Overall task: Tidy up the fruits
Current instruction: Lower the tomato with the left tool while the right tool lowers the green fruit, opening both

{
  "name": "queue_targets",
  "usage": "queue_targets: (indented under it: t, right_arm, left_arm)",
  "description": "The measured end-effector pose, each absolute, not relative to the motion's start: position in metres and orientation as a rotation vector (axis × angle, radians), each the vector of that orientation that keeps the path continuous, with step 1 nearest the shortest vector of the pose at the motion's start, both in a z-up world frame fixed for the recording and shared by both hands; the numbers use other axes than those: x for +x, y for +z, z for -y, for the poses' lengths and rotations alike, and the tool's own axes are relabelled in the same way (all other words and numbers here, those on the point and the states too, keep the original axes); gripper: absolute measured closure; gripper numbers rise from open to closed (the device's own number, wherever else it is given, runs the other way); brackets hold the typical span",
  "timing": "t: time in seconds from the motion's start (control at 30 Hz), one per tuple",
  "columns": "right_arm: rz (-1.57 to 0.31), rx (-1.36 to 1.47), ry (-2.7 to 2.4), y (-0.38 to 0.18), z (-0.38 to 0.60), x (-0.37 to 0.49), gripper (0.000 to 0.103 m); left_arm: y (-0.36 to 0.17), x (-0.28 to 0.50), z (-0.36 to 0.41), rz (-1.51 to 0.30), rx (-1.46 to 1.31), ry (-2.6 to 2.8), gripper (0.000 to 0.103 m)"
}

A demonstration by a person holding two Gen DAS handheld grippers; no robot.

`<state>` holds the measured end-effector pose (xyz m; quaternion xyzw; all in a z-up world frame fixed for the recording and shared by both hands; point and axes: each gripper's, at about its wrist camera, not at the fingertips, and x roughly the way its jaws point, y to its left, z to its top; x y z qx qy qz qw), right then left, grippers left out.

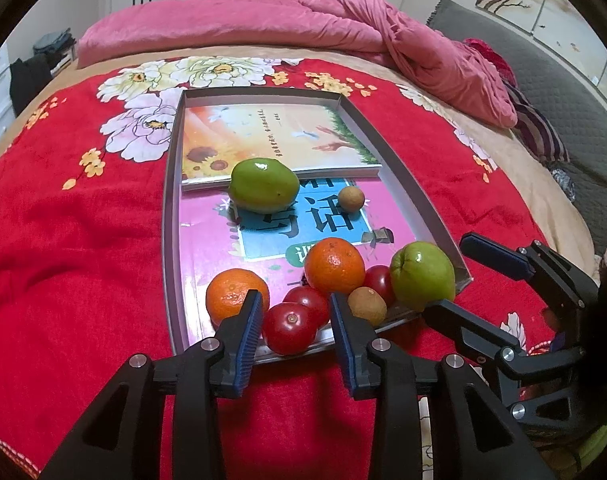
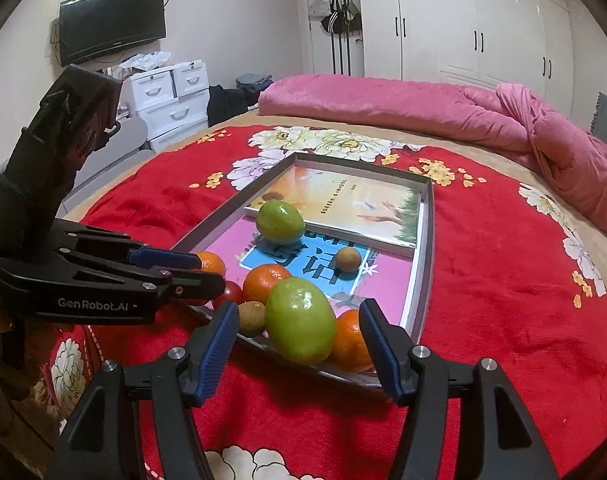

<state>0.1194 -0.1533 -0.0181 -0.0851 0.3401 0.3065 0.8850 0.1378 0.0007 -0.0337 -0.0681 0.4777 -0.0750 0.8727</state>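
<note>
A grey tray [image 1: 169, 216] lined with books lies on the red blanket. At its near end sit two oranges [image 1: 334, 266], three red tomatoes, a brown kiwi-like fruit [image 1: 367, 305] and a green fruit [image 1: 421, 276]. My left gripper [image 1: 295, 320] straddles the front tomato [image 1: 289, 328], with a slim gap at the right pad, so it is open. My right gripper [image 2: 299, 328] is open around the near green fruit [image 2: 299, 324], clear of it on both sides. A second green fruit [image 2: 280, 222] and a small brown fruit [image 2: 348, 259] lie mid-tray. Another orange [image 2: 349, 344] shows behind the near green fruit.
The tray rests on a bed covered by a red flowered blanket [image 1: 83, 220]. A rumpled pink duvet [image 1: 343, 28] lies beyond it. White drawers [image 2: 167, 92] and a wall television [image 2: 111, 24] stand past the bed's left side, and wardrobes [image 2: 463, 20] line the far wall.
</note>
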Motion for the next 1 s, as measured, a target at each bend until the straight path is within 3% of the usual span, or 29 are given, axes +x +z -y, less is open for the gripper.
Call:
queue_targets:
  t: [0.13,0.33,0.47,0.57,1.0]
  right_arm:
    - [-0.710,-0.174,0.625,-0.017,0.155,0.119,0.032]
    - [-0.709,-0.166,0.612,-0.016,0.156,0.119,0.031]
    - [-0.708,-0.171,0.597,-0.015,0.158,0.119,0.030]
    - [-0.704,-0.176,0.586,-0.014,0.159,0.119,0.029]
    - [-0.656,-0.154,0.518,-0.002,0.168,0.114,0.014]
  left_arm:
    - [-0.033,0.137,-0.001,-0.998,-0.145,-0.157,0.059]
    - [-0.030,0.134,-0.001,-0.998,-0.152,-0.155,0.055]
    - [-0.028,0.134,-0.002,-0.999,-0.164,-0.145,0.046]
    - [-0.026,0.134,-0.004,-0.995,-0.169,-0.137,0.045]
    - [-0.011,0.125,-0.006,-0.961,-0.175,-0.107,0.028]
